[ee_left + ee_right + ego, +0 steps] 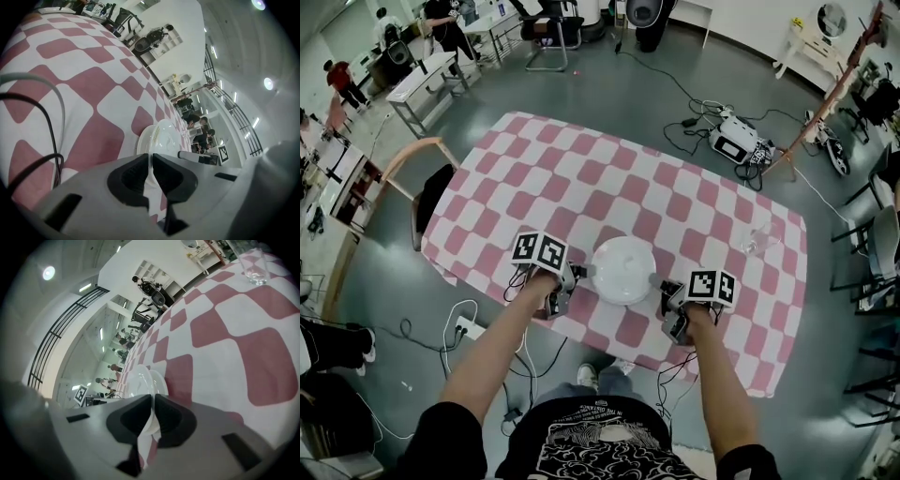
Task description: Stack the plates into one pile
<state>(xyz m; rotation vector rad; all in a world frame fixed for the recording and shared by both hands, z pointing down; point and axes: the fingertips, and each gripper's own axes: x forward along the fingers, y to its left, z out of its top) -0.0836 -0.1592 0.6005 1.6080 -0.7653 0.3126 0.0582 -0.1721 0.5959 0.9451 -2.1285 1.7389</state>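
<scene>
left gripper (583, 273): my jaws pinched shut on the left rim of the white plate (623, 270) | right gripper (658, 280): clamped on the opposite rim | plate: round, smooth, glossy, at my edge of the pink-and-white checked tablecloth (581, 178), lifted or resting I cannot tell | surroundings: clear drinking glass (759, 242) upright, well apart to my right

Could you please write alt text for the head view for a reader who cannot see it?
Seen from above, a left tool and a right tool, one in each hand, pinch opposite rims of a white plate over a pink-and-white checked tablecloth. A clear glass stands further right.
</scene>
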